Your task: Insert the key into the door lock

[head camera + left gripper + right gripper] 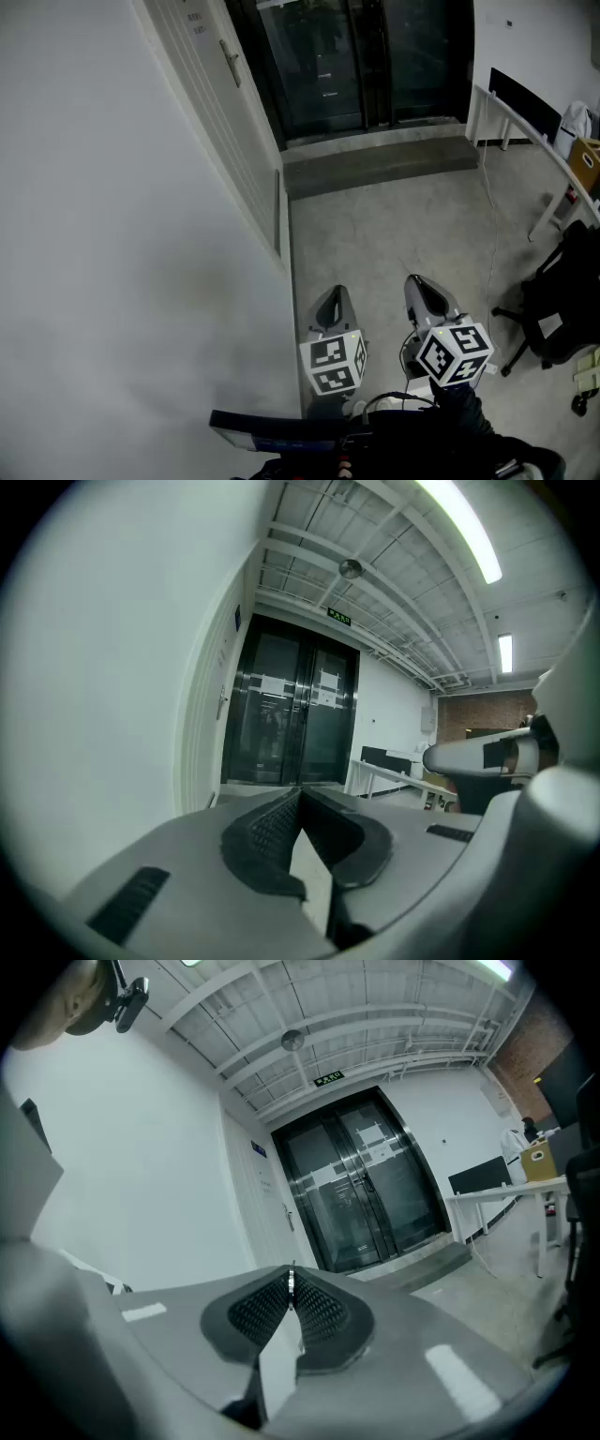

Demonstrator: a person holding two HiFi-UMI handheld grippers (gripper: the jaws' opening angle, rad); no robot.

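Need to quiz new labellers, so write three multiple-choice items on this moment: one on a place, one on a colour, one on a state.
1. Where is the white door?
A. In the left wall, up ahead
B. In the right wall
C. Behind the desk

2. What colour are the double doors at the far end?
A. White
B. Red
C. Dark

3. How is the right gripper?
A. Open, empty
B. Shut on the key
C. Shut, empty

Answers:
1. A, the head view shows it set in the wall at left.
2. C, they are dark glass in every view.
3. B, a thin metal edge stands between its closed pads.
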